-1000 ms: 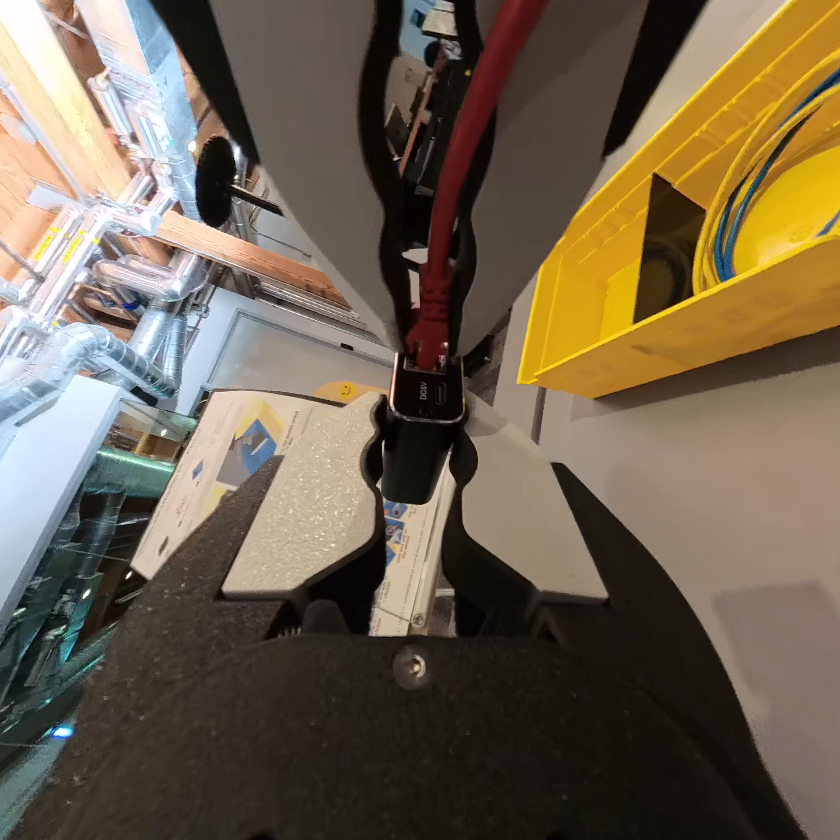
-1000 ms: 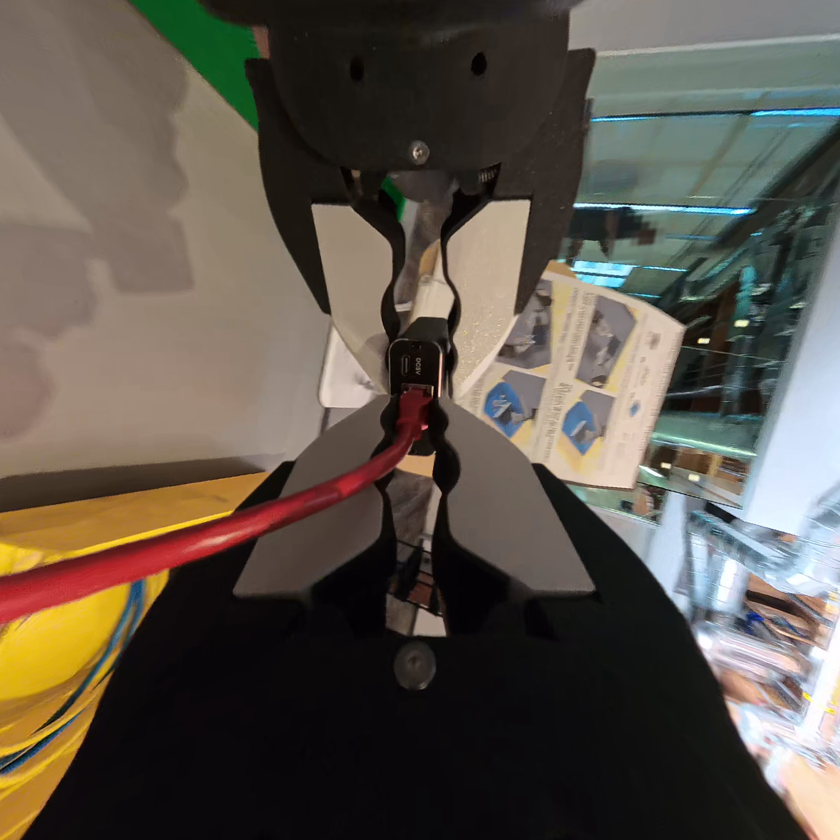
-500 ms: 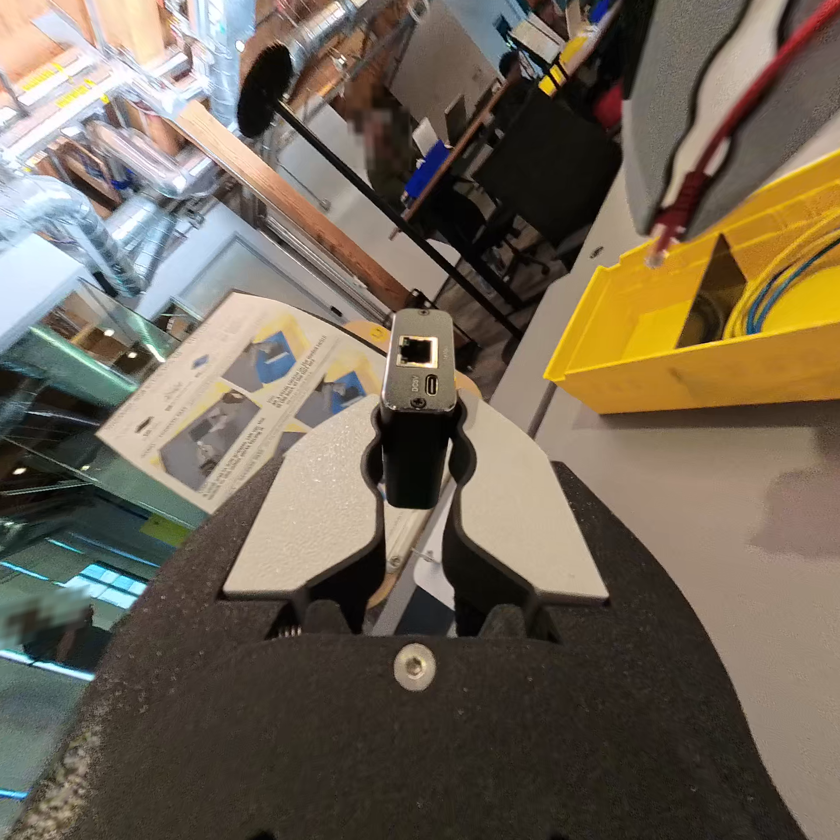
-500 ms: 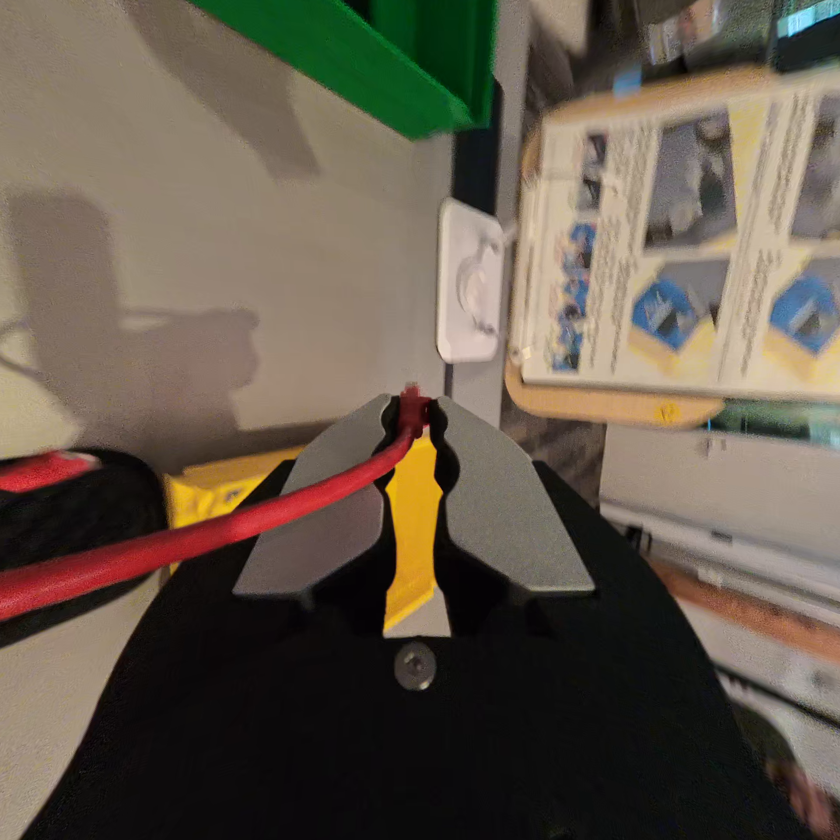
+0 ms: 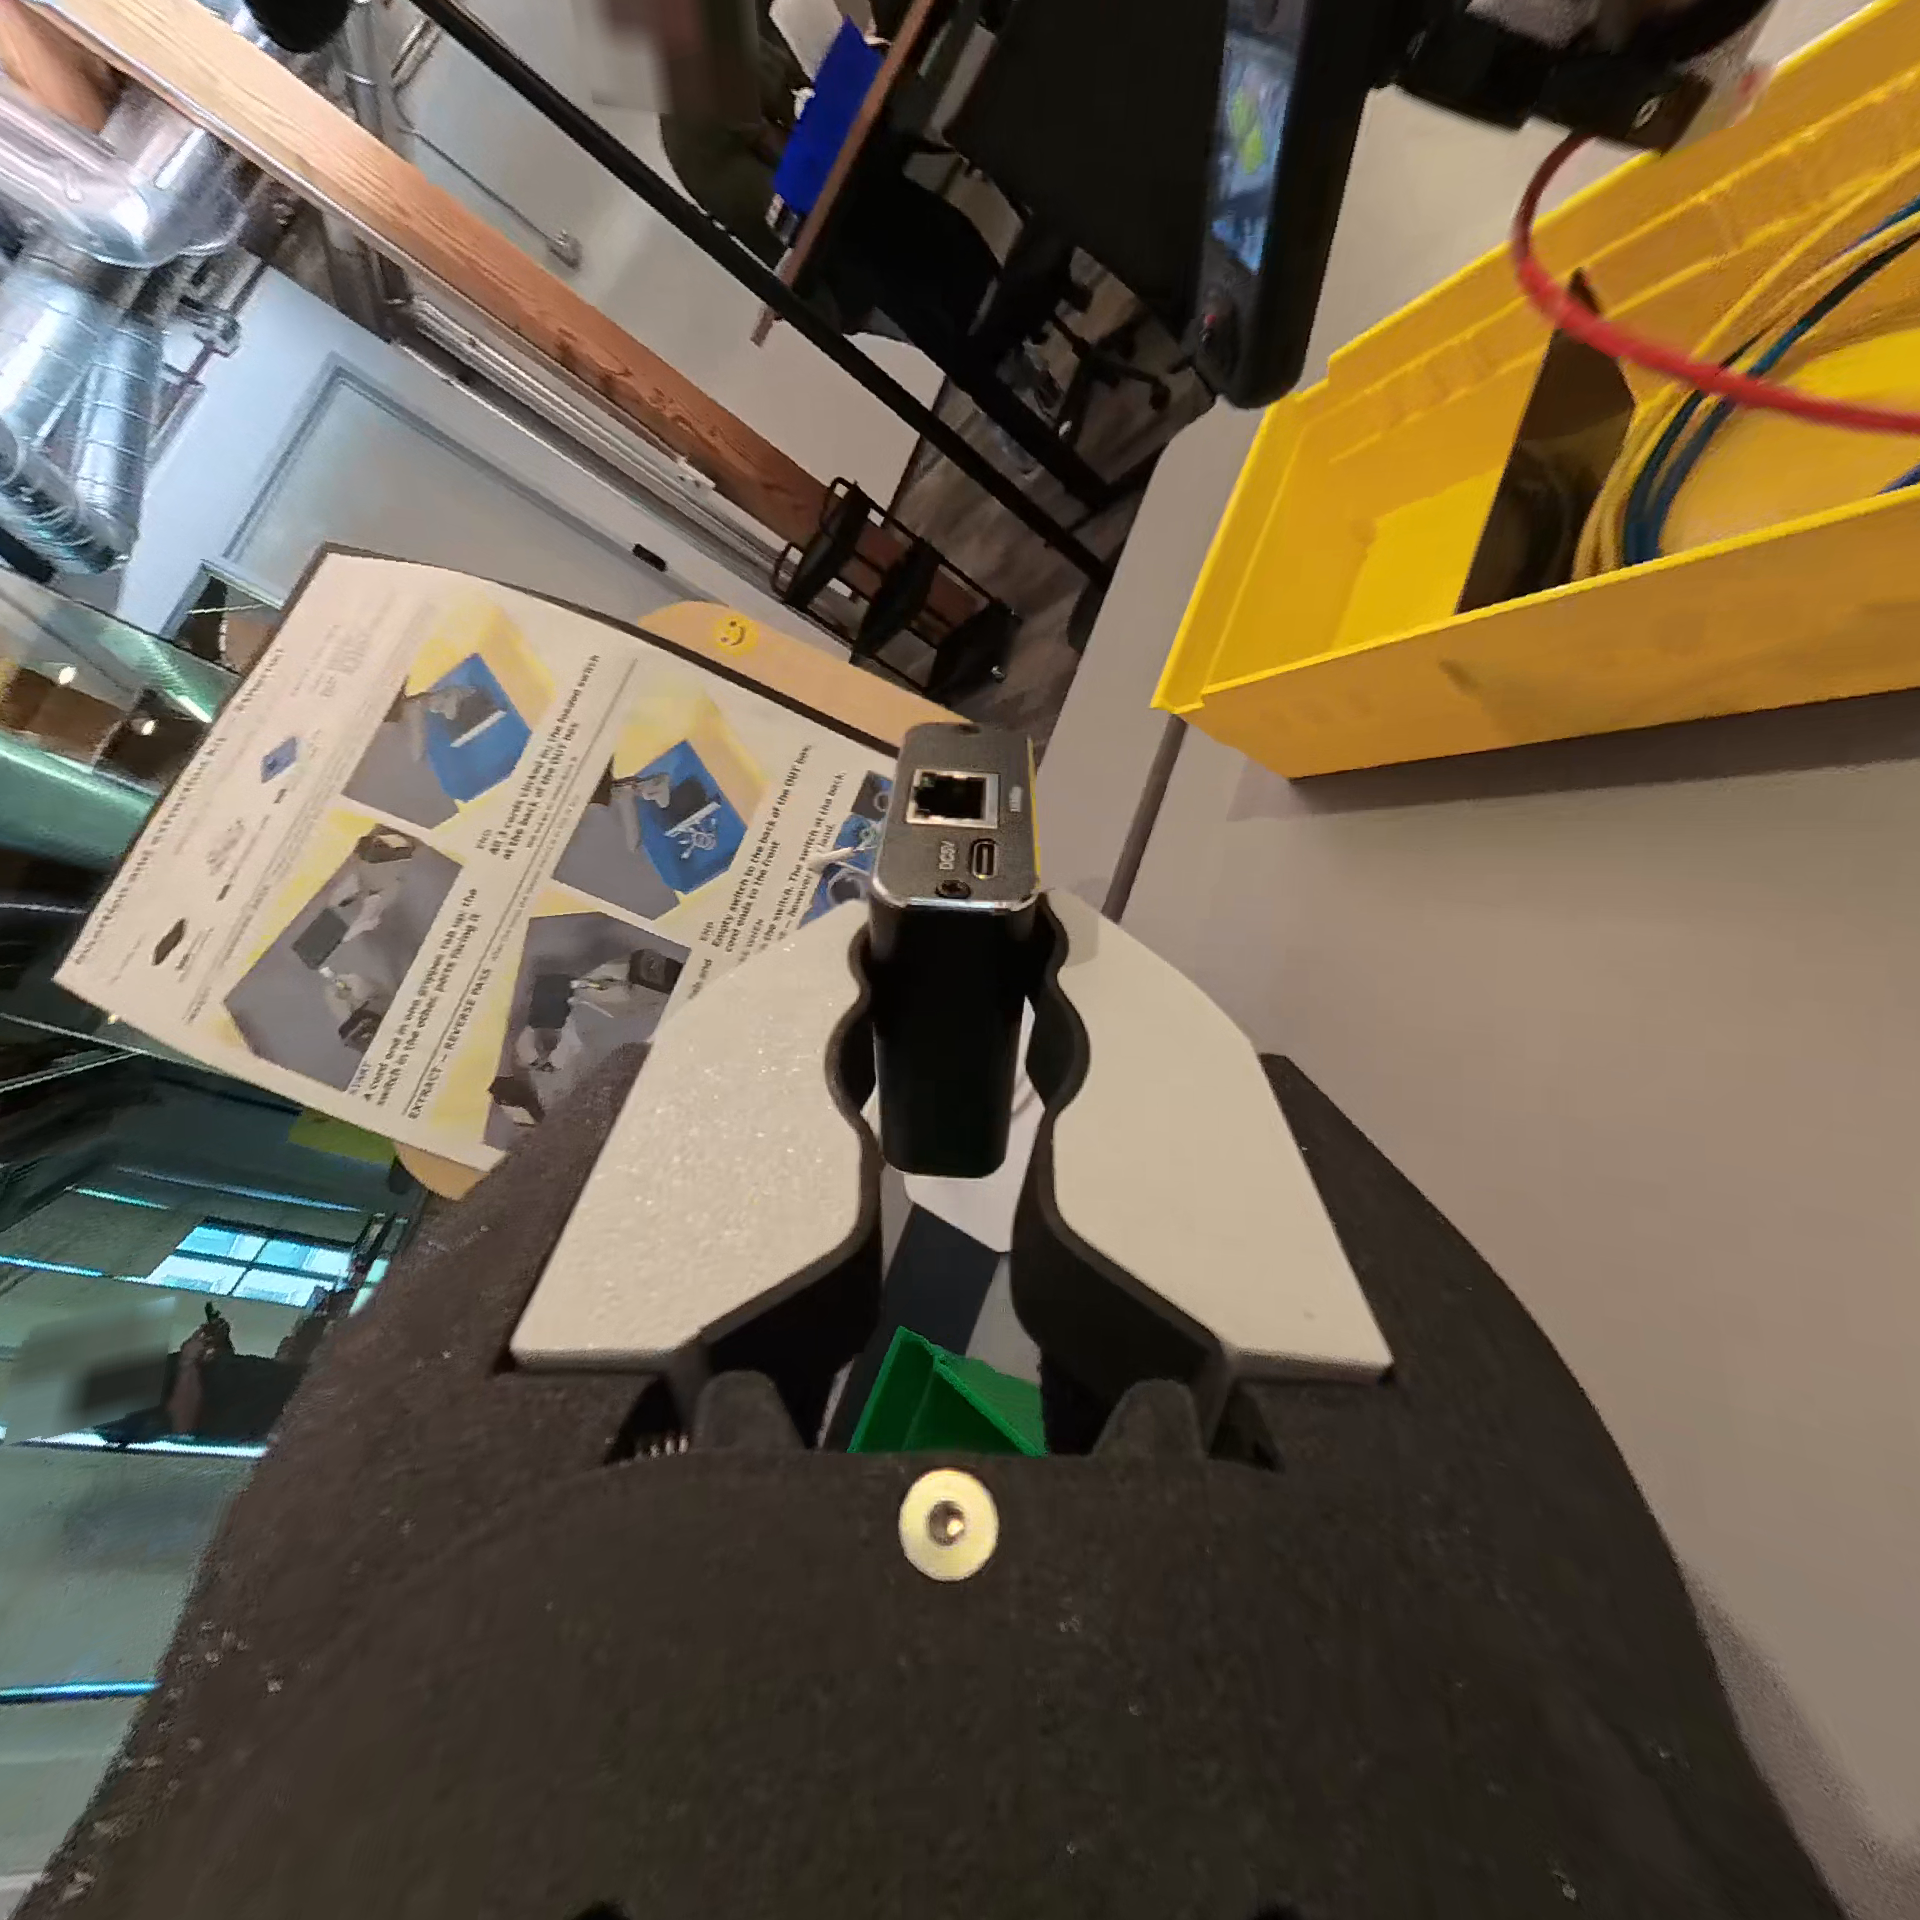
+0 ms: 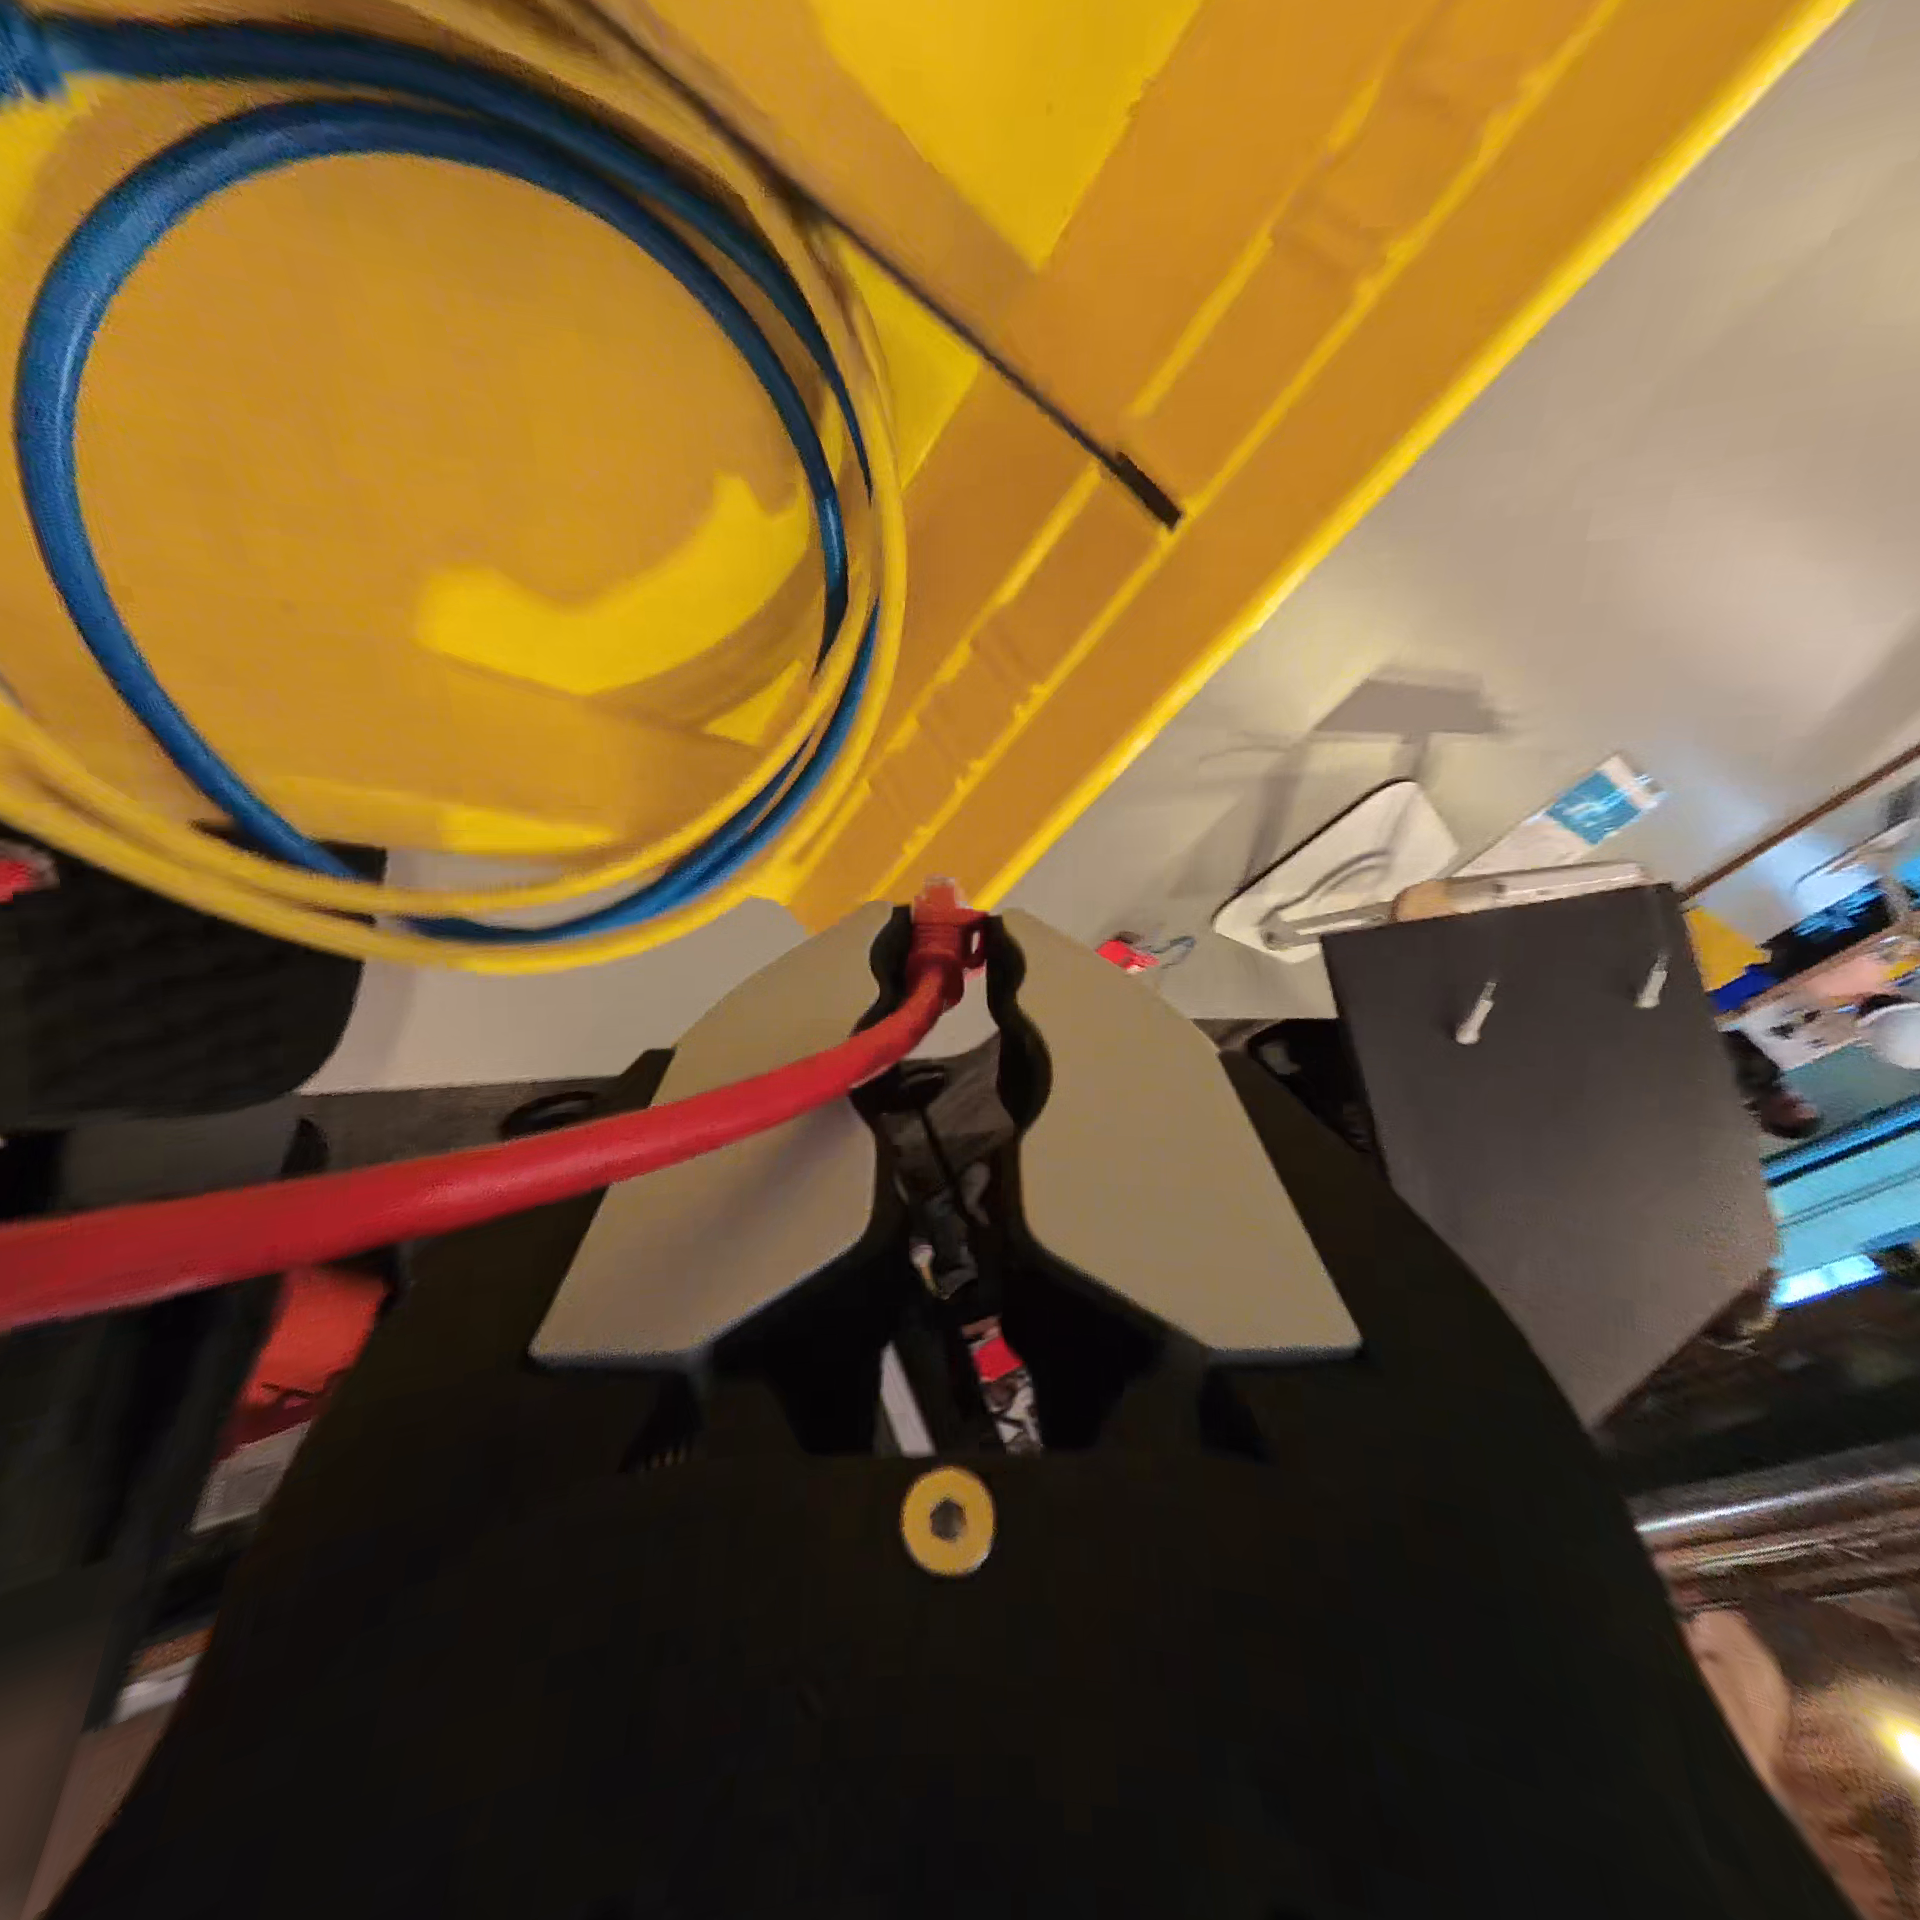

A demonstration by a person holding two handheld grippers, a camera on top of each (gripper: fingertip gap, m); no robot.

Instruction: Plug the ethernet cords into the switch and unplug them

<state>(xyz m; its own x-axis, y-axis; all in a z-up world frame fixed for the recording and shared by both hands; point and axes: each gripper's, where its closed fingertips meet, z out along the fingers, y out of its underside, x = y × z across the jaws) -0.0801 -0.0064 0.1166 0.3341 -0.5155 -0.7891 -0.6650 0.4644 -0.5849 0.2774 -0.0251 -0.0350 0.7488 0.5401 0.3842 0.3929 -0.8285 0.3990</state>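
Note:
My left gripper is shut on a small black switch and holds it up in the air. Its end face points away from me and its ethernet port is empty. My right gripper is shut on the plug of a red ethernet cord, which trails off to the left. That gripper hangs over the yellow bin, where blue and yellow cords lie coiled. In the left wrist view the red cord arcs over the yellow bin at the upper right.
A grey tabletop lies to the right in the left wrist view. An illustrated instruction sheet on a clipboard stands beyond the table edge. A green bin corner shows between my left fingers. A white object and a dark box sit near the bin. My right fingertips sit around 40 centimeters from my left ones.
The red plug has come out of the switch. My right gripper has carried it away and over the yellow bin. My left gripper still holds the switch, whose port is now empty.

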